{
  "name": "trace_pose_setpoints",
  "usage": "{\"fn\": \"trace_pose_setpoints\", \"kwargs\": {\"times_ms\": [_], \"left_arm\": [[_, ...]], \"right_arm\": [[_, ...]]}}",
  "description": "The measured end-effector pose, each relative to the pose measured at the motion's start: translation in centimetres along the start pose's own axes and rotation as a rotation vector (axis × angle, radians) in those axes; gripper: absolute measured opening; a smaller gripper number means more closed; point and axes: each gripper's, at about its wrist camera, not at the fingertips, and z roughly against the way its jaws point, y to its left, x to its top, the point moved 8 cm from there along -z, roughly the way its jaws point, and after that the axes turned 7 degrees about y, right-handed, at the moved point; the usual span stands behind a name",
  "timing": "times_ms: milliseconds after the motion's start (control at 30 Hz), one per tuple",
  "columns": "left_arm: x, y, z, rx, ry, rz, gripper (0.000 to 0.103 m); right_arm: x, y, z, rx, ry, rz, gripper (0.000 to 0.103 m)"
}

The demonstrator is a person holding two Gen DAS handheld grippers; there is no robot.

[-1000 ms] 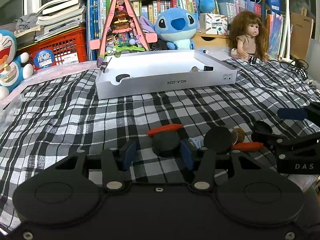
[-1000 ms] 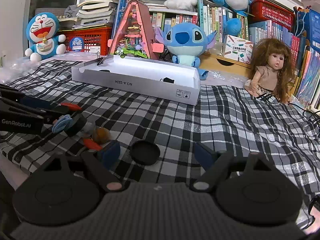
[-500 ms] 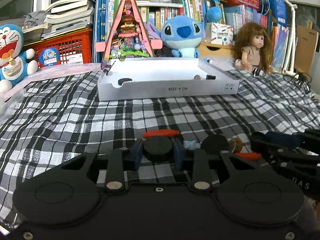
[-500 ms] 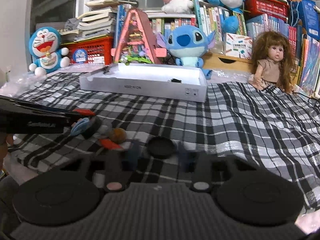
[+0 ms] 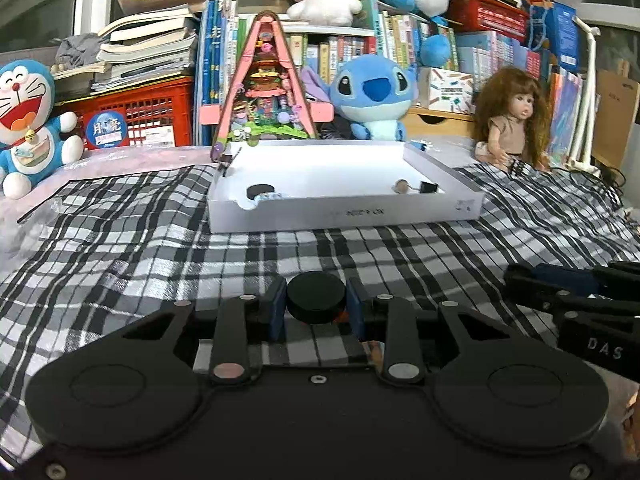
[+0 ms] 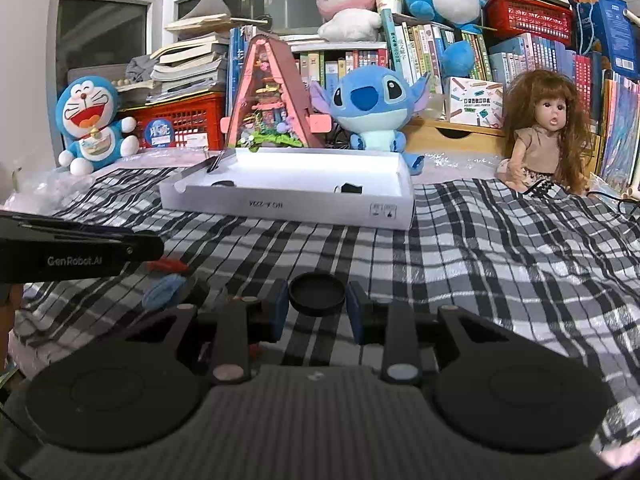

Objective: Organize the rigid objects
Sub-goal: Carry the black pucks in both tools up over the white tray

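Two tools, left tool (image 5: 316, 309) clamping black disc (image 5: 316, 296), right tool (image 6: 317, 309) clamping black cap (image 6: 317, 289)

The cloth (image 5: 140, 248) over the table is a plaid of black, white and grey. On it sits a white tray (image 5: 344, 212). Each gripper (image 5: 316, 310) is black with dark blue pads (image 5: 276, 312), and the one on the right (image 6: 317, 308) is the same black with blue pads (image 6: 357, 312). Both discs are black: the solid one (image 5: 316, 296) and the rimmed one (image 6: 317, 290). Beside them lie a pale blue round piece (image 6: 164, 292) and a red-orange strip (image 6: 168, 266). Behind stand a blue and white cat toy (image 5: 28, 120) with a red mouth, a red crate (image 5: 144, 116), a pink triangular house (image 5: 266, 84), a blue plush (image 5: 374, 96) and a brown-haired doll (image 5: 514, 120) in a tan dress.
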Motion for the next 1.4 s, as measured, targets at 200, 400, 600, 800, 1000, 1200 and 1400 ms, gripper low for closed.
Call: {"fn": "trace_pose_setpoints", "kwargs": {"times_ms": [200, 400, 600, 800, 1000, 1200, 1400], "left_arm": [[2.3, 1.2, -0.4, 0.006, -0.005, 0.029, 0.03], [4.5, 2.0, -1.6, 0.017, -0.003, 0.057, 0.03], [6.8, 2.8, -3.1, 0.021, 0.003, 0.096, 0.03], [9.2, 3.5, -4.7, 0.043, 0.003, 0.092, 0.03], [10.8, 3.7, -6.7, 0.066, 0.006, 0.081, 0.03], [11.9, 3.7, -9.4, 0.072, 0.031, 0.076, 0.03], [13.5, 4.5, -12.6, 0.079, 0.081, 0.119, 0.03]], "right_arm": [[2.1, -0.9, -0.6, -0.006, 0.009, -0.035, 0.036], [4.1, -1.8, -1.7, -0.005, 0.024, -0.083, 0.036], [6.1, -2.5, -3.1, -0.002, 0.037, -0.113, 0.036], [8.3, -3.2, -4.8, -0.001, 0.052, -0.153, 0.036], [10.0, -3.9, -6.9, 0.001, 0.082, -0.19, 0.036], [11.1, -4.3, -9.4, 0.006, 0.119, -0.215, 0.036], [12.8, -4.7, -11.9, 0.007, 0.139, -0.229, 0.036]]}}
